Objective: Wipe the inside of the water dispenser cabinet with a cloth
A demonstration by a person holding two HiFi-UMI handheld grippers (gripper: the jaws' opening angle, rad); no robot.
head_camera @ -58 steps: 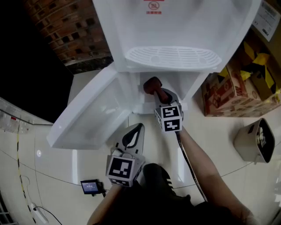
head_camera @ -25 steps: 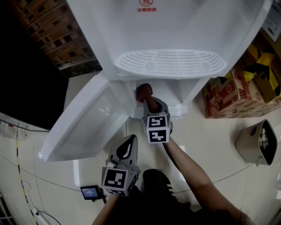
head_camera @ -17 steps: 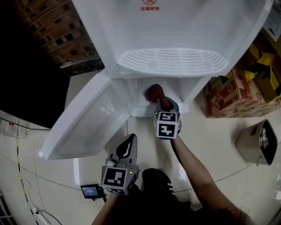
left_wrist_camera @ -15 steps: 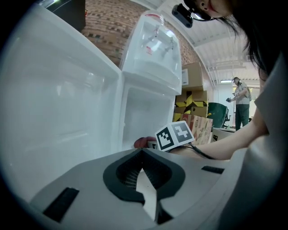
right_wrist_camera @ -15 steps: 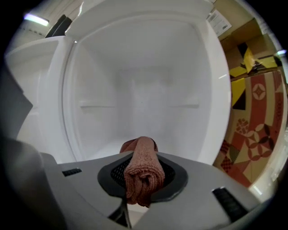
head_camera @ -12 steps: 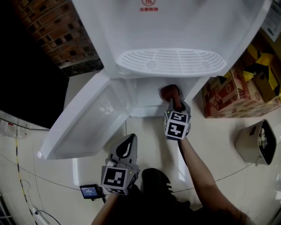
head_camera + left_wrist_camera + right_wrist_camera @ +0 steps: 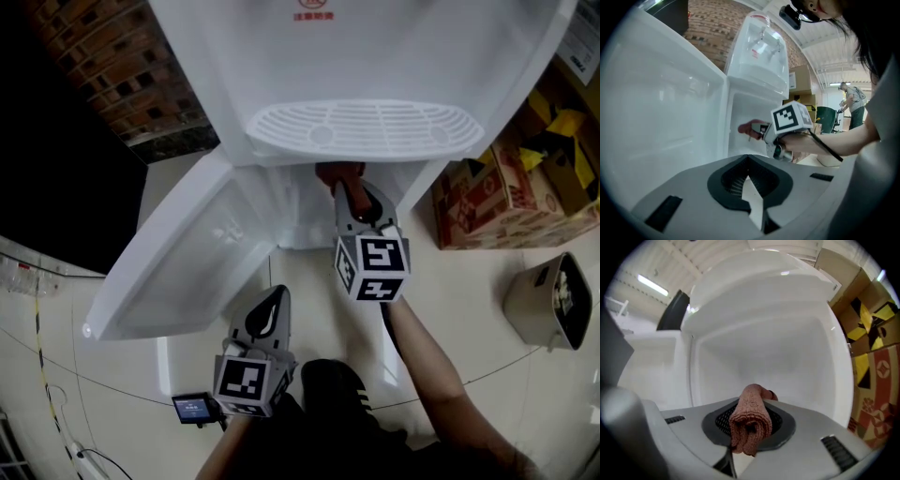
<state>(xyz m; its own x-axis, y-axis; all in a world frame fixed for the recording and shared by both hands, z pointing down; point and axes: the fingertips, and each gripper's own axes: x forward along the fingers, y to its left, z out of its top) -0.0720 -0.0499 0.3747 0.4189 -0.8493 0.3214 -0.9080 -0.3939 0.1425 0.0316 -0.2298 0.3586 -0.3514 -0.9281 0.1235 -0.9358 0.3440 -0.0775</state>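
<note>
The white water dispenser's cabinet [image 7: 298, 214] stands open under the drip tray, its door [image 7: 187, 262] swung out to the left. My right gripper [image 7: 349, 192] reaches into the opening, shut on a rolled reddish-brown cloth [image 7: 339, 174]. In the right gripper view the cloth [image 7: 751, 418] sticks out between the jaws in front of the cabinet's white back wall [image 7: 773, 357]. My left gripper [image 7: 278, 295] hangs low near my body, shut and holding nothing. From the left gripper view, the right gripper [image 7: 761, 131] and cloth [image 7: 749, 128] show inside the cabinet.
Cardboard boxes [image 7: 506, 187] stand right of the dispenser, with a grey bin [image 7: 548, 300] on the floor in front of them. A brick wall [image 7: 112, 66] lies at the back left. A small device [image 7: 192, 408] sits on the floor by my feet. A person [image 7: 853, 101] stands far off.
The right gripper swept the cloth from the cabinet's left side across to the right, then came back to the middle and higher up. The left gripper stayed still.
</note>
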